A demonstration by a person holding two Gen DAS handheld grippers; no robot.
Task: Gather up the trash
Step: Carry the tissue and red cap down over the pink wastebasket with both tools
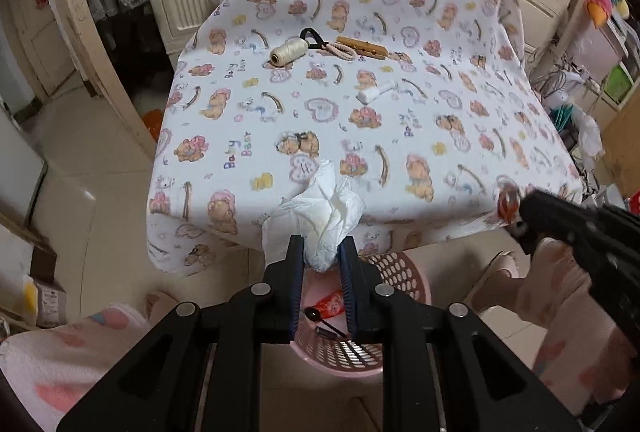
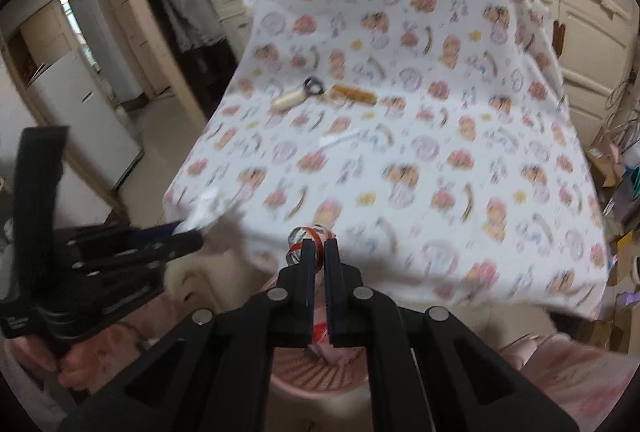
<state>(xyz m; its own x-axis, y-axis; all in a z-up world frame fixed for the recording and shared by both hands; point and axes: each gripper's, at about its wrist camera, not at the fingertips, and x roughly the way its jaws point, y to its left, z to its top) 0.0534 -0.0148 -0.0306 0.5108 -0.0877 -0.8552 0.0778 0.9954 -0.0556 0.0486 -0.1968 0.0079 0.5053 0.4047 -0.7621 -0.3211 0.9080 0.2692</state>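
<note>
Left wrist view: behind left tool [image 1: 320, 252], angled steeply down, close | Right wrist view: behind right tool [image 2: 319, 256], likewise | Shared: tabletop [image 1: 400, 136] ahead, pink basket [image 1: 404, 272] beneath tools, each tool seen by the other.

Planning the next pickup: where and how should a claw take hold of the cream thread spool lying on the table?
Grip the thread spool across its wound middle, coming from above. It lies on its side, so the round body sits between the pads; the black loop touches its far end.

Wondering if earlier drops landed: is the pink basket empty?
Not empty. Through the left gripper, the pink basket holds a red wrapper and a dark stick-like item.
</note>
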